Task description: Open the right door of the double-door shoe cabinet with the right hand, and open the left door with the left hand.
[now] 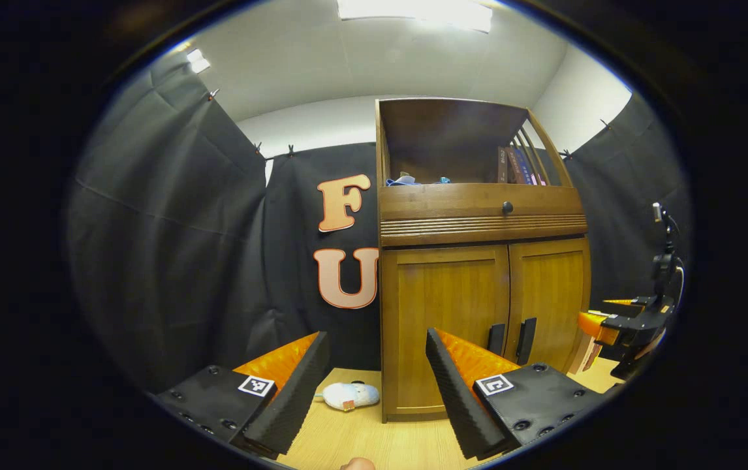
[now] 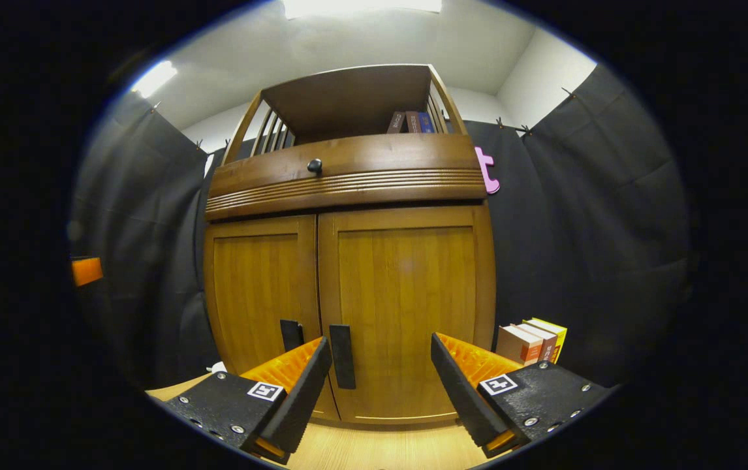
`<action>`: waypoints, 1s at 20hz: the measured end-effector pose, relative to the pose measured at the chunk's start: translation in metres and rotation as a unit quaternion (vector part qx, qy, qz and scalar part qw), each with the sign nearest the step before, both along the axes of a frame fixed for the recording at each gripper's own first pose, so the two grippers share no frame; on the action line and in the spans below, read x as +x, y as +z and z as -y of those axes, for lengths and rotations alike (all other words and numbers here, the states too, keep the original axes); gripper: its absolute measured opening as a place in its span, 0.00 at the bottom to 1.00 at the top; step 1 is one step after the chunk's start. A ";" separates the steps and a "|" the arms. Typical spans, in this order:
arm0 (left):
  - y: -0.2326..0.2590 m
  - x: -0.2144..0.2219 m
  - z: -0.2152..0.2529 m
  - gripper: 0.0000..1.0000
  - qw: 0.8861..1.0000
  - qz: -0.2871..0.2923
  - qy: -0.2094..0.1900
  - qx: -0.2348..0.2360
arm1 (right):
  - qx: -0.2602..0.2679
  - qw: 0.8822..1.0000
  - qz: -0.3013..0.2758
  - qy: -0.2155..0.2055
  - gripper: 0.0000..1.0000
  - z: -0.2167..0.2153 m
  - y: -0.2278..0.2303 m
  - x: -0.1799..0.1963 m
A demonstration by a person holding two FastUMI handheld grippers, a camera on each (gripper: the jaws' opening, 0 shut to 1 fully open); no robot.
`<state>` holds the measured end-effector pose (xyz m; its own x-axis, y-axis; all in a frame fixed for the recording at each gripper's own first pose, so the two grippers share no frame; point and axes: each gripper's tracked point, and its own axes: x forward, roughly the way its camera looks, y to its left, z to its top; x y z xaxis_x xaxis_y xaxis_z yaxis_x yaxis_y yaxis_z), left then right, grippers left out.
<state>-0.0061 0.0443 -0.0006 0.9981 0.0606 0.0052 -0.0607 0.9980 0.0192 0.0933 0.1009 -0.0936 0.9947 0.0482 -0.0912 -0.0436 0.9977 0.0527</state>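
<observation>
A brown wooden shoe cabinet (image 1: 478,215) (image 2: 348,176) stands before me with both doors closed. Its right door (image 2: 406,307) carries a dark vertical handle (image 2: 341,356), and its left door (image 2: 260,294) has a matching handle (image 2: 292,334). In the left gripper view the same two handles (image 1: 496,338) (image 1: 526,339) sit side by side at the doors' meeting edge. My right gripper (image 2: 379,356) is open, a short way in front of the right door, with its handle just off the left finger. My left gripper (image 1: 377,356) is open, farther back, facing the cabinet's left edge. The right gripper (image 1: 609,323) shows at the far right there.
Books (image 2: 530,343) stand on the floor to the cabinet's right. A small white plush toy (image 1: 350,395) lies on the wooden floor at the cabinet's left. More books (image 1: 517,166) and bits of cloth sit on the upper shelf. A drawer with a round knob (image 2: 314,165) tops the doors.
</observation>
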 end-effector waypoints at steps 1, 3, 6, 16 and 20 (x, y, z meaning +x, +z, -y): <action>-0.001 0.000 -0.002 0.97 1.000 0.000 0.001 -0.001 | -0.001 1.000 -0.004 0.001 0.94 -0.004 -0.008 0.006; -0.002 0.000 -0.005 0.97 1.000 -0.002 0.003 -0.003 | -0.002 1.000 -0.011 0.005 0.94 -0.012 -0.021 0.019; -0.006 0.001 -0.009 0.95 1.000 -0.004 0.004 -0.007 | -0.007 1.000 -0.024 0.009 0.94 -0.022 -0.043 0.037; -0.019 0.004 -0.022 0.96 1.000 -0.018 0.013 -0.012 | -0.025 0.998 -0.054 0.015 0.89 -0.048 -0.098 0.088; -0.023 0.006 -0.024 0.96 1.000 -0.024 0.011 -0.013 | -0.009 0.998 -0.064 0.013 0.69 -0.055 -0.109 0.104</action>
<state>-0.0006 0.0683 -0.0241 0.9956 0.0824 -0.0455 -0.0827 0.9966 -0.0039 0.1970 0.1556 -0.2026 0.9731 0.0719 -0.2188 -0.0642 0.9970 0.0423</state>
